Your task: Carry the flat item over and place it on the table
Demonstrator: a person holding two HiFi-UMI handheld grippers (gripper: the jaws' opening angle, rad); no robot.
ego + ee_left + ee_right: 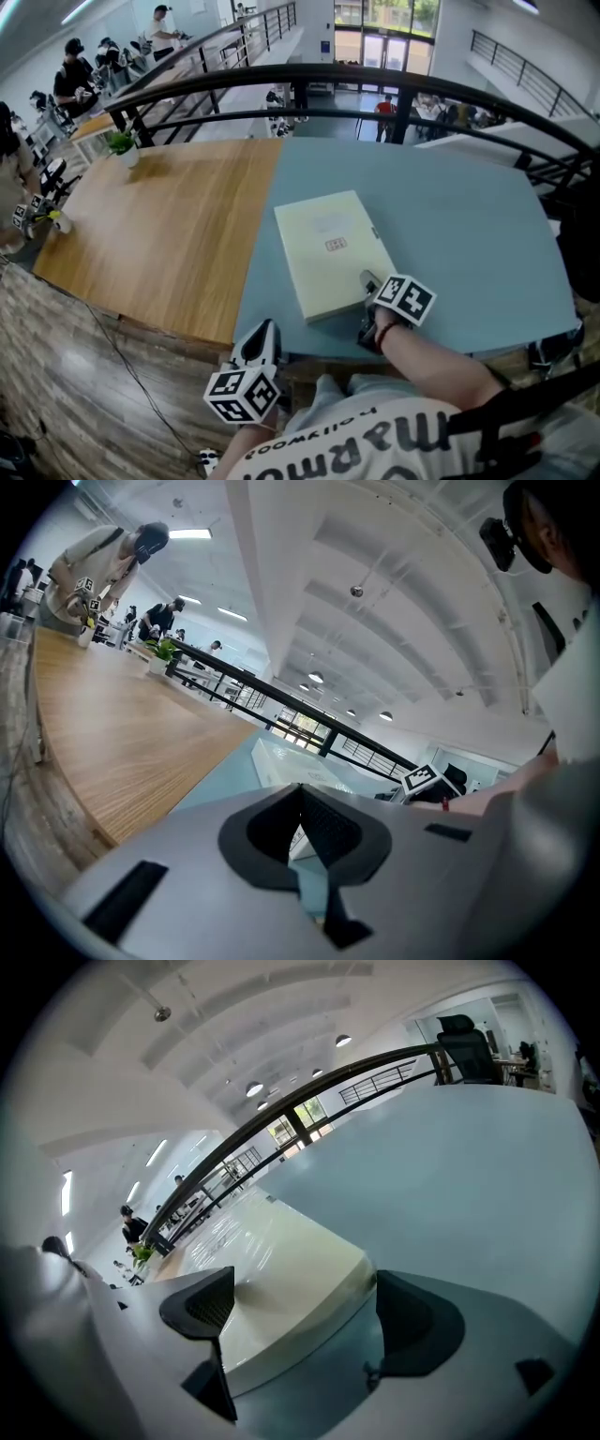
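A flat cream box (331, 251) with a small red mark lies on the blue-grey table (469, 234), its long side running away from me. At the box's near right corner sits my right gripper (371, 284). In the right gripper view the gripper (305, 1316) is open, its jaws wide apart, with the box (281, 1269) reaching in between them by that corner. My left gripper (260, 345) hangs below the table's near edge, by my lap, away from the box. In the left gripper view the gripper (302, 832) has its jaws together with nothing in them, and the box (305, 775) shows beyond.
A wooden table (159, 234) joins the blue-grey one on the left and carries a small potted plant (122, 145). A black curved railing (375, 80) runs behind both tables. People work at benches at the far left. A cable trails over the floor below.
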